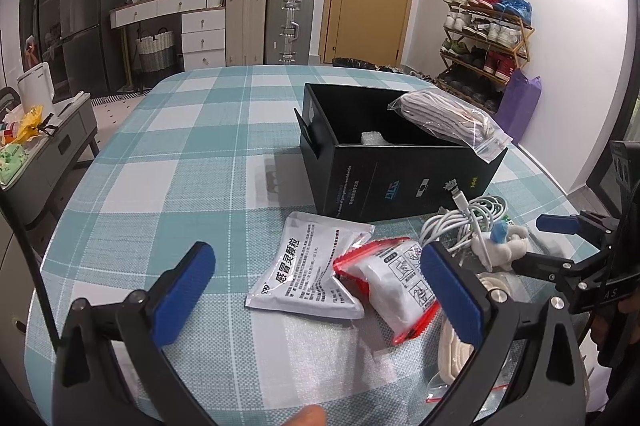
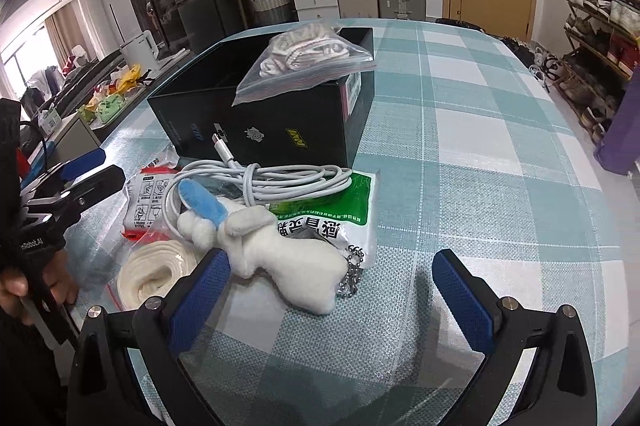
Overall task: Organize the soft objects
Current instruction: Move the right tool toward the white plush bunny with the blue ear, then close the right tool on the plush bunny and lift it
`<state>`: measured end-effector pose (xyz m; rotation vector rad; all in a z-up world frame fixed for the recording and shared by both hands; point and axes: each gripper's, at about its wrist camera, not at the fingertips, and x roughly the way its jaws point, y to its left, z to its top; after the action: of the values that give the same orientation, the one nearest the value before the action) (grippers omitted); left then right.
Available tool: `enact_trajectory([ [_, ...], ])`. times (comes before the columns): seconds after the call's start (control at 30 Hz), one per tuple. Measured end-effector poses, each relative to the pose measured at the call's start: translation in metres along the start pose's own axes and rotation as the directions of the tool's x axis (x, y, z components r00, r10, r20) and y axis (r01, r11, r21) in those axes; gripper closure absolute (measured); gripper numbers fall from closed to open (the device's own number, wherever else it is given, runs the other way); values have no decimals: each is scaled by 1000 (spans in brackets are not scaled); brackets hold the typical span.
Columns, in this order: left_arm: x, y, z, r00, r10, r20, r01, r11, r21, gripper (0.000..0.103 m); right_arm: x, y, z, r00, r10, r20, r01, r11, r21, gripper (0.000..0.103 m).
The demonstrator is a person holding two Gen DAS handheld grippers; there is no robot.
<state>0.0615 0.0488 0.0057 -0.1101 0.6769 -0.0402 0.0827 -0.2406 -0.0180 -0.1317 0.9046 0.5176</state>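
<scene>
Left tool: your left tool [image 1: 320, 290] is released, its blue pads spread wide with nothing between them; it hangs over the packets at the near edge of the bench [image 1: 192, 146].
Right tool: your right tool [image 2: 332, 290] is also released and empty, jaws wide, low over the checked cloth just beside the plush toy.
Black box: the open black box [image 1: 400, 182] stands on the bench beyond the loose pile.
Bagged cloth: a clear zip bag of striped fabric [image 2: 308, 60] lies across the box's top edge at one corner, half over the rim.
White sachet: a white printed sachet [image 1: 308, 266] lies flat in front of the box, touching the red-edged packet.
Red-edged packet: the red-edged packet [image 1: 396, 286] lies tilted, close to your left tool's right pad.
Cable: a coiled white cable [image 2: 260, 178] rests against the box's front wall, over a green-and-white sachet [image 2: 352, 210].
Plush toy: the white plush toy [image 2: 280, 250], with a blue part, lies on that sachet, its bead chain trailing beside it.
Rolled strip: a roll of cream strip [image 2: 156, 274] in a clear bag sits near your right tool's left pad.
</scene>
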Motion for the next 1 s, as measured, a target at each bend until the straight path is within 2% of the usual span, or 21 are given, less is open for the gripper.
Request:
enact_trajectory([
  [0.2, 0, 0, 0, 1000, -3, -1, 3, 1000, -3, 0, -3, 10, -4, 1000, -23, 12, 24, 999, -31, 2],
  [0.27, 0, 0, 0, 1000, -4, -1, 4, 1000, -3, 0, -2, 11, -4, 1000, -5, 9, 6, 1000, -26, 17],
  [0.43, 0, 0, 0, 1000, -6, -2, 6, 1000, -3, 0, -5, 16, -5, 1000, 9, 12, -8, 999, -39, 26],
  [0.6, 0, 0, 0, 1000, -6, -3, 6, 1000, -1, 0, -9, 20, -8, 1000, -3, 25, 4, 998, -55, 27],
  [0.7, 0, 0, 0, 1000, -7, -2, 7, 1000, 1, 0, -11, 22, -9, 999, -16, 41, 19, 998, -65, 35],
  [0.77, 0, 0, 0, 1000, -8, -3, 8, 1000, 2, 0, -11, 26, -9, 999, 9, 39, -6, 997, -82, 42],
  [1.0, 0, 0, 0, 1000, -9, -3, 9, 1000, 1, 0, -5, 22, -8, 999, 46, 23, -44, 997, -70, 42],
])
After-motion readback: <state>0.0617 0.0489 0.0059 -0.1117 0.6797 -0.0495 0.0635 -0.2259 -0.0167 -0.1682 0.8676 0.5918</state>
